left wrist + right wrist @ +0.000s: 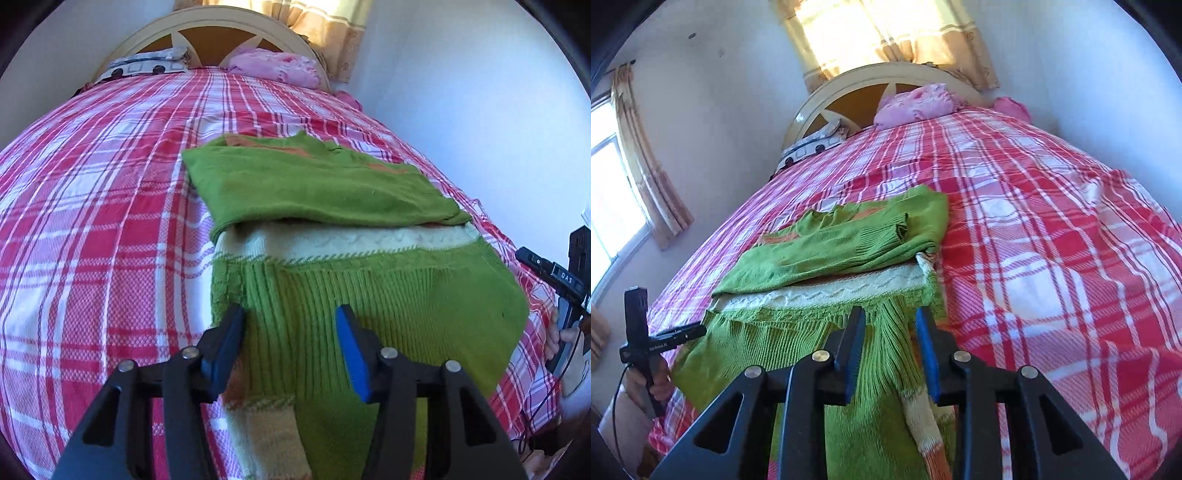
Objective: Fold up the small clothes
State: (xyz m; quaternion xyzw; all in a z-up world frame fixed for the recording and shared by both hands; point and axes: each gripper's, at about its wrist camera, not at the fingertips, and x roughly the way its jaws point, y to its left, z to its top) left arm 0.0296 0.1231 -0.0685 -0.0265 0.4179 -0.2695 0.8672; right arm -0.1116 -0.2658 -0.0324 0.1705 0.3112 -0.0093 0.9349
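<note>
One green sweater (317,192) lay half-folded on the plaid bed (92,221), below two pillows (273,66). Both grippers, left (290,321) and right (890,325), hovered with jaws apart, gripping nothing.

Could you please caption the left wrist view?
Open left tongs over a partly folded green sweater on a red plaid bedspread.

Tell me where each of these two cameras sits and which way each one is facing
Left wrist view: sits on the left gripper, looking along its open fingers, up the bed toward the headboard; the green sweater lies beneath; the other hand shows at right.
Right wrist view: sits on the right gripper, fingers apart over the sweater's ribbed hem, facing the headboard and window curtain; the other hand shows at left.
Shared: sweater, plaid bed, headboard, pink pillow.
</note>
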